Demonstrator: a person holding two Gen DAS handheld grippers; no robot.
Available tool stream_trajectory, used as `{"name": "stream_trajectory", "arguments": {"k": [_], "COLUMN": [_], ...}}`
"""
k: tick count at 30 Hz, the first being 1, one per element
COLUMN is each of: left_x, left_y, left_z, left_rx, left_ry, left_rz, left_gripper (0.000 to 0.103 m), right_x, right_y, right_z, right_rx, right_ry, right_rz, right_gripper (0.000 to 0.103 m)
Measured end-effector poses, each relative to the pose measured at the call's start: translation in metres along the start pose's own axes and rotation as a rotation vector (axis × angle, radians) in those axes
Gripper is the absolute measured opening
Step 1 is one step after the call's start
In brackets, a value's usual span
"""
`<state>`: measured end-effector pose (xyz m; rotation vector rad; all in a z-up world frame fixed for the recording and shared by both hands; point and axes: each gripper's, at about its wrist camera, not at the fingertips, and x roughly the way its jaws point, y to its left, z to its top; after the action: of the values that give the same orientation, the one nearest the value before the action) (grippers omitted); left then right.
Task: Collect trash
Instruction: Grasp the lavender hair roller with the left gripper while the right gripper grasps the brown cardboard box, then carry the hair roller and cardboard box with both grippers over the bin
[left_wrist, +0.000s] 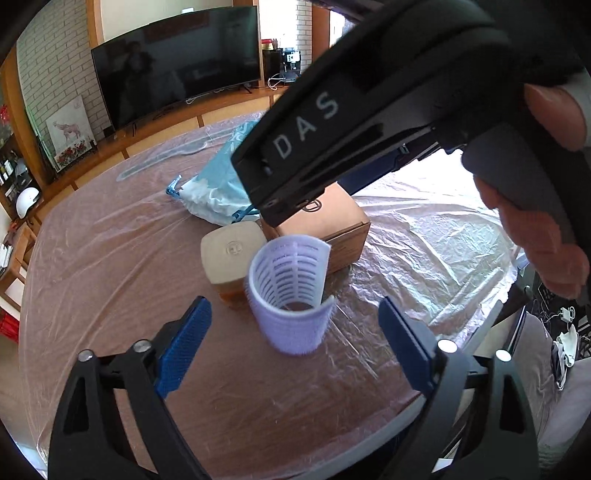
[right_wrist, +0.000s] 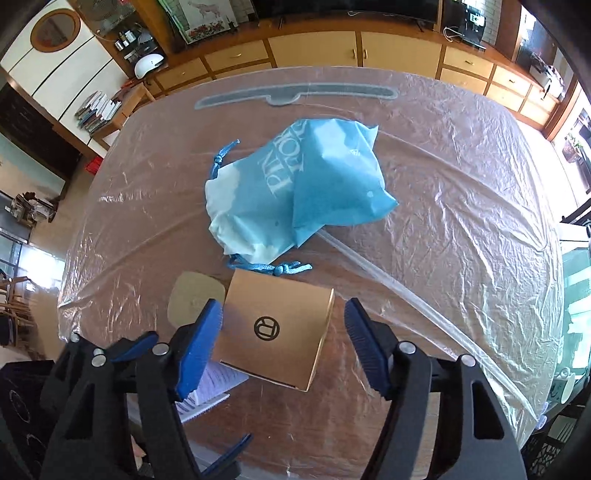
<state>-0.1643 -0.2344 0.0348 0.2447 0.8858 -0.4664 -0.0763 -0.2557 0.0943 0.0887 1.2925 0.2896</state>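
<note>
The right hand-held gripper (right_wrist: 282, 345) straddles a brown cardboard box (right_wrist: 275, 328) on the plastic-covered worktop (right_wrist: 461, 192), its blue pads standing apart: the left pad (right_wrist: 201, 350) sits at the box's side, though contact cannot be confirmed, while the right pad shows a clear gap. The box lies directly between and just ahead of the fingers, its long axis running away from the camera, so this hand is judged nearer to it than the other. Beyond the box rests a blue drawstring bag (right_wrist: 295, 192), its cord touching the box's far edge. The left hand-held gripper (left_wrist: 295, 343) hangs with jaws apart around a curled lavender paper slip (left_wrist: 291, 295), which stands upright on the worktop between the fingers, neither pad touching it. Just behind the slip sits a small beige lidded jar (left_wrist: 231, 258), beside the box. The left wrist view alone shows the slip's curled, standing form and the right tool's black body crossing overhead in the person's hand (left_wrist: 546, 184); the right wrist view alone shows the box's top logo and the bag in full, with only a corner of the printed slip behind its left pad.
</note>
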Motion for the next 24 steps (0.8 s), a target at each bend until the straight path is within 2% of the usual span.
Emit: {"name": "stream_trajectory", "arguments": {"k": [2, 6, 10, 12, 14, 15, 16, 17, 18, 20, 24], "left_x": [0.005, 0.013, 0.020, 0.021, 0.022, 0.021, 0.020, 0.020, 0.020, 0.019, 0.018], "left_y": [0.003, 0.016, 0.029, 0.033, 0.035, 0.036, 0.036, 0.036, 0.036, 0.035, 0.036], "left_z": [0.002, 0.003, 0.003, 0.004, 0.004, 0.005, 0.005, 0.005, 0.005, 0.004, 0.002], "left_rx": [-0.020, -0.073, -0.117, -0.130, -0.133, -0.133, -0.131, -0.132, -0.133, -0.131, -0.129], "left_ry": [0.015, 0.039, 0.059, 0.060, 0.058, 0.056, 0.053, 0.053, 0.053, 0.048, 0.046], "left_rz": [-0.017, -0.056, -0.104, -0.117, -0.128, -0.132, -0.129, -0.126, -0.124, -0.118, -0.112], "left_gripper": [0.080, 0.063, 0.041, 0.040, 0.040, 0.040, 0.040, 0.040, 0.040, 0.040, 0.040], "right_x": [0.000, -0.001, -0.006, -0.008, -0.010, -0.012, -0.012, -0.012, -0.011, -0.009, 0.002], "right_y": [-0.003, -0.006, -0.013, -0.015, -0.018, -0.019, -0.018, -0.018, -0.018, -0.016, -0.004], "right_z": [0.001, 0.000, -0.002, 0.000, 0.001, 0.000, 0.001, 0.001, 0.001, 0.001, 0.000], "right_rx": [0.019, 0.036, 0.041, 0.043, 0.044, 0.041, 0.037, 0.039, 0.051, 0.065, 0.032], "right_ry": [0.002, 0.003, -0.018, -0.024, -0.024, -0.031, -0.034, -0.025, -0.016, -0.010, 0.014], "right_rz": [0.023, 0.043, 0.057, 0.055, 0.065, 0.073, 0.062, 0.050, 0.053, 0.075, 0.038], "right_gripper": [0.062, 0.061, 0.046, 0.038, 0.037, 0.037, 0.041, 0.058, 0.065, 0.069, 0.069]}}
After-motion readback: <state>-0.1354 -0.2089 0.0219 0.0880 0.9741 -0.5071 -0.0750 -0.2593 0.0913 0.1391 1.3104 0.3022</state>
